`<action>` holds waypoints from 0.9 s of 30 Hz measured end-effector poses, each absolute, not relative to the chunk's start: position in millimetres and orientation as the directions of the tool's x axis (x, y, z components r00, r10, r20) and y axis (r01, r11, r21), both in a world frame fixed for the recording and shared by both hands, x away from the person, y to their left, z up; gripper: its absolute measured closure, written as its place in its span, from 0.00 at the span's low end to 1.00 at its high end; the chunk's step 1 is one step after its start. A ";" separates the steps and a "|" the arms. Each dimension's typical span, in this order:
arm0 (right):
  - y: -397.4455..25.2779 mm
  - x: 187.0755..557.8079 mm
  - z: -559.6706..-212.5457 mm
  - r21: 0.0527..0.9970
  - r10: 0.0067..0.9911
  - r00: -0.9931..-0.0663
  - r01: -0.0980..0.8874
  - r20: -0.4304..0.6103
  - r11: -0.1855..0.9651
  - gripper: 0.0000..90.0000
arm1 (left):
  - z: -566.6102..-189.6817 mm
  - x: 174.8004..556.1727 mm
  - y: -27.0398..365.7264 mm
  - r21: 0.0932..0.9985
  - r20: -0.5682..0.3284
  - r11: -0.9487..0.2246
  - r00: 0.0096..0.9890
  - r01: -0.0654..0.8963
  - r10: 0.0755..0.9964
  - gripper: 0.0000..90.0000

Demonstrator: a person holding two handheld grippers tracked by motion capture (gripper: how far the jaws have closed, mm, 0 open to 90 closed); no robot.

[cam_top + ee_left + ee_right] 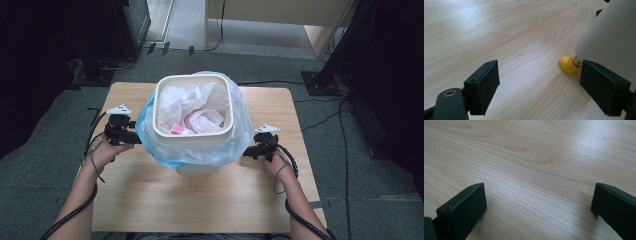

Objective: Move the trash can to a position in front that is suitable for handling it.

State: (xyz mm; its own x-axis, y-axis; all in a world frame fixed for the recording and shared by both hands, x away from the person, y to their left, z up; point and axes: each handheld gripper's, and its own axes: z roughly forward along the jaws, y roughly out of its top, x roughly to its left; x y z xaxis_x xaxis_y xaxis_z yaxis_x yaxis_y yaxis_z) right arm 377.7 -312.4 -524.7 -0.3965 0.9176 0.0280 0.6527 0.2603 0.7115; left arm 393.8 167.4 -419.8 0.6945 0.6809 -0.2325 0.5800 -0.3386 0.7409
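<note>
While both grippers, left (134, 136) and right (248, 151), flanked the bin (193, 112) mid-table, jaws stood wide, empty, poised for the bag (150, 131) overhang.

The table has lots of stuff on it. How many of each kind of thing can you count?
White bins: 1
Blue bag liners around the bin: 1
Pink bits inside the bin: 1
Yellow bin feet that can be seen: 1
Hand-held grippers, left hand-held gripper and right hand-held gripper: 2
Total: 6

A lab or test room: grey carpet floor (45, 185), loose cables (325, 117), black equipment stands (327, 75), one small wooden table (200, 200).
</note>
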 end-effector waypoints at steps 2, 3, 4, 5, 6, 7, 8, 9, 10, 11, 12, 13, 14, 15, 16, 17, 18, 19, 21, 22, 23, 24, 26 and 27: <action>-312.5 377.7 -524.7 0.711 0.917 -0.397 0.653 0.027 0.261 0.00 | -418.3 393.2 167.4 0.742 -0.230 -0.343 0.699 0.576 0.677 0.18; -312.4 377.7 -524.7 0.712 0.918 -0.396 0.653 0.028 0.260 0.00 | -417.4 393.0 167.6 0.741 -0.227 -0.347 0.701 0.575 0.677 0.18; -312.5 377.8 -524.7 0.711 0.917 -0.397 0.652 0.027 0.262 0.00 | -416.6 392.7 167.6 0.742 -0.228 -0.345 0.700 0.575 0.677 0.18; -312.4 377.7 -524.7 0.712 0.918 -0.396 0.653 0.028 0.260 0.00 | -415.8 392.5 167.8 0.741 -0.227 -0.346 0.700 0.575 0.677 0.18; -312.6 377.7 -524.7 0.711 0.917 -0.397 0.653 0.027 0.262 0.00 | -415.0 392.4 167.8 0.742 -0.224 -0.347 0.700 0.574 0.678 0.18; -312.5 377.7 -524.7 0.711 0.917 -0.397 0.653 0.027 0.262 0.00 | -413.9 392.2 168.1 0.742 -0.223 -0.348 0.701 0.573 0.677 0.18; -312.5 377.7 -524.7 0.711 0.917 -0.397 0.652 0.027 0.262 0.00 | -413.1 392.0 168.3 0.744 -0.222 -0.348 0.702 0.571 0.677 0.18; -312.5 377.7 -524.7 0.711 0.917 -0.397 0.653 0.027 0.261 0.00 | -412.0 391.6 168.4 0.746 -0.221 -0.347 0.702 0.569 0.677 0.18; -312.6 377.7 -524.7 0.711 0.917 -0.397 0.652 0.027 0.262 0.00 | -410.8 391.3 168.5 0.746 -0.220 -0.347 0.702 0.568 0.677 0.18; -312.4 377.7 -524.7 0.711 0.918 -0.396 0.653 0.028 0.260 0.00 | -409.7 391.0 168.8 0.747 -0.216 -0.350 0.704 0.565 0.676 0.18; -312.4 377.7 -524.7 0.711 0.918 -0.397 0.653 0.028 0.260 0.00 | -408.4 390.6 169.0 0.749 -0.214 -0.351 0.706 0.562 0.675 0.18; -312.5 377.7 -524.7 0.711 0.917 -0.397 0.653 0.027 0.261 0.00 | -407.6 390.3 169.1 0.749 -0.212 -0.352 0.706 0.562 0.676 0.18; -312.4 377.7 -524.7 0.711 0.918 -0.397 0.653 0.028 0.260 0.00 | -406.7 390.0 169.1 0.751 -0.211 -0.350 0.705 0.561 0.677 0.18; -312.5 377.7 -524.7 0.711 0.917 -0.397 0.653 0.027 0.261 0.00 | -405.5 389.8 169.5 0.751 -0.209 -0.353 0.708 0.558 0.675 0.18; -312.5 377.7 -524.7 0.711 0.917 -0.397 0.653 0.027 0.261 0.00 | -404.4 389.4 169.7 0.753 -0.207 -0.354 0.709 0.556 0.674 0.18; -312.5 377.7 -524.7 0.711 0.917 -0.397 0.653 0.027 0.261 0.00 | -403.1 389.1 170.0 0.755 -0.204 -0.354 0.711 0.552 0.673 0.18; -312.5 377.7 -524.7 0.711 0.917 -0.397 0.653 0.027 0.261 0.00 | -401.7 388.6 170.1 0.758 -0.202 -0.353 0.712 0.549 0.672 0.18; -312.5 377.7 -524.7 0.711 0.917 -0.397 0.653 0.027 0.261 0.00 | -400.3 388.2 170.2 0.760 -0.199 -0.355 0.714 0.545 0.671 0.18; -312.5 377.7 -524.7 0.711 0.917 -0.397 0.652 0.027 0.262 0.00 | -397.7 387.4 169.8 0.757 -0.198 -0.358 0.714 0.546 0.672 0.18; -312.5 377.7 -524.7 0.711 0.917 -0.397 0.653 0.027 0.261 0.00 | -396.5 386.8 169.0 0.756 -0.198 -0.358 0.713 0.548 0.673 0.18; -312.5 377.7 -524.7 0.711 0.918 -0.397 0.653 0.027 0.261 0.00 | -395.2 386.2 168.4 0.759 -0.191 -0.362 0.716 0.542 0.671 0.18; -312.5 377.7 -524.7 0.711 0.917 -0.397 0.653 0.027 0.261 0.00 | -393.9 385.7 167.8 0.761 -0.188 -0.364 0.720 0.537 0.668 0.18; -312.4 377.7 -524.7 0.712 0.918 -0.396 0.653 0.028 0.260 0.00 | -391.3 384.8 166.6 0.764 -0.190 -0.365 0.726 0.532 0.661 0.18; -312.4 377.7 -524.7 0.711 0.918 -0.396 0.653 0.027 0.260 0.00 | -390.3 384.3 166.0 0.765 -0.186 -0.367 0.728 0.528 0.660 0.18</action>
